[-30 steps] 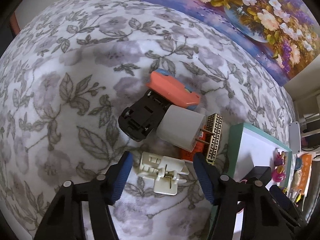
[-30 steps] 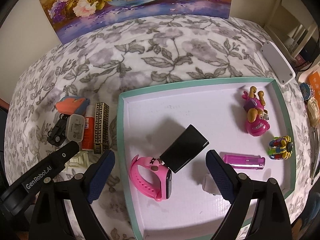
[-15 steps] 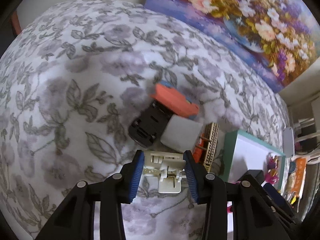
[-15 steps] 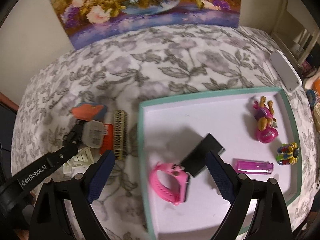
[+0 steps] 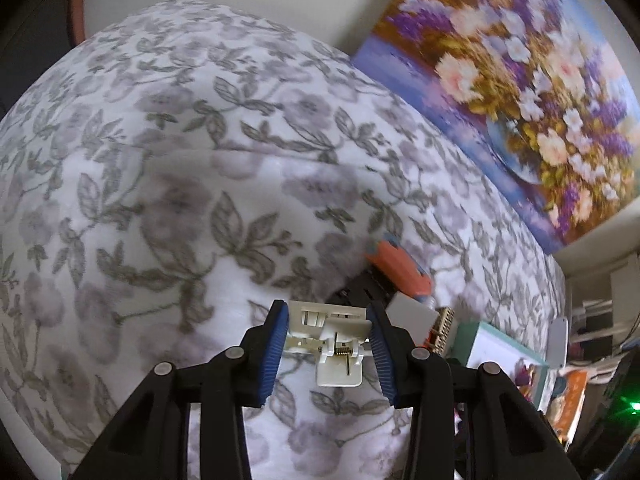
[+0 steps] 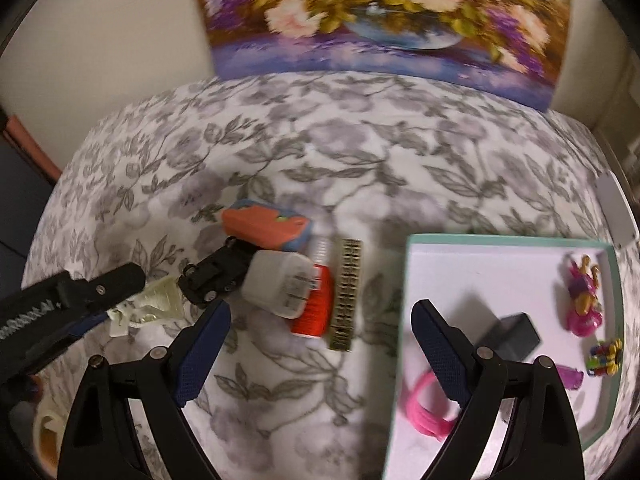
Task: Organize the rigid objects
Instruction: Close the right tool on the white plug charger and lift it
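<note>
**White clip lifted from the pile, tray waiting to the right**

A second ago the left gripper (image 5: 328, 330) was standing spread around the white plastic clip (image 5: 334, 338) as it lay on the floral cloth (image 5: 168, 208) beside the pile. Its jaws are now pinching the clip by its two sides, and the clip is appearing raised clear of the cloth, with the left wrist view tilting up toward the flower painting (image 5: 520, 92). This is suggesting that the pick-up is complete and that carrying to the teal-rimmed tray (image 6: 500, 239) is the step in hand.

The right gripper (image 6: 320, 344) is hanging with its jaws wide apart, holding nothing, over the gap between pile and tray. Under it the pile is resting untouched: the orange case (image 6: 264, 228), the black toy car (image 6: 216, 276), the white charger plug (image 6: 280, 282), the red tube (image 6: 316, 310) and the patterned bar (image 6: 346, 294). In the tray are lying the pink watch (image 6: 426, 408), the black box (image 6: 510, 336) and the pink toy figure (image 6: 584, 300).
</note>
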Tool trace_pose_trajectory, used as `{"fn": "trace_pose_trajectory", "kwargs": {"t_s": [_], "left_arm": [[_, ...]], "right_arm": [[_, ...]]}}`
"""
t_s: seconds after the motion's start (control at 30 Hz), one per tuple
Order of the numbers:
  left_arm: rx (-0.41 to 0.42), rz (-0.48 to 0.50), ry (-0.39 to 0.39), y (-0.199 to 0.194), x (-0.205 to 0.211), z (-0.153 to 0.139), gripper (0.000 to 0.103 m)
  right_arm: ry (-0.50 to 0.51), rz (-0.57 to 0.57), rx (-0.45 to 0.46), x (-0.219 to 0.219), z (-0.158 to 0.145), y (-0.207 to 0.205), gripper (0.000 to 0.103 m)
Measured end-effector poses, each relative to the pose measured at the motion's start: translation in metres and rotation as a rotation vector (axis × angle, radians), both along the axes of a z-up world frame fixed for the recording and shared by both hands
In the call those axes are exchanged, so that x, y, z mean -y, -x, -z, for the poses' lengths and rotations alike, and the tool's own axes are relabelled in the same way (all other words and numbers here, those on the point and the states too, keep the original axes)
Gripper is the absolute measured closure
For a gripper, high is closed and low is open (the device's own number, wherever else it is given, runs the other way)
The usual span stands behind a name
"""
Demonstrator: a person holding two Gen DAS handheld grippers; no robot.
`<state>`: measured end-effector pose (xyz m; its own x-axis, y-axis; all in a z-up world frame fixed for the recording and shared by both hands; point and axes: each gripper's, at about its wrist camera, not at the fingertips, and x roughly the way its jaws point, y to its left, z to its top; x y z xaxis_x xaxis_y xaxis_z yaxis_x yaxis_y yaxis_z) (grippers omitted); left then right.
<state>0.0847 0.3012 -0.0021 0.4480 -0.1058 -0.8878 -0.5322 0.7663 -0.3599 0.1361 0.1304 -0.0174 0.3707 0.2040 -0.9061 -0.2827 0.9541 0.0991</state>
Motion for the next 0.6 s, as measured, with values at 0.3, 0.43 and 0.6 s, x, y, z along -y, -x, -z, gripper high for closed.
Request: {"fn": "trace_pose_trajectory", "kwargs": {"t_s": [0.3,0.43,0.6], "left_arm": [[-0.023,-0.056,-0.002,0.003,-0.019,0.009,0.06],[-0.032,-0.06,0.004,0.004,-0.023,0.013,0.06],[-0.042,-0.063,0.006,0.004,-0.024,0.017,0.06]], "right_arm": [[0.096,-0.063,0.0,-0.033,0.032,-0.009,0.016],[0.168,-0.083,0.036,-0.044,0.041,-0.012,0.017],[0.236,-0.11,0.09,-0.058,0.043,-0.012,0.026]]}}
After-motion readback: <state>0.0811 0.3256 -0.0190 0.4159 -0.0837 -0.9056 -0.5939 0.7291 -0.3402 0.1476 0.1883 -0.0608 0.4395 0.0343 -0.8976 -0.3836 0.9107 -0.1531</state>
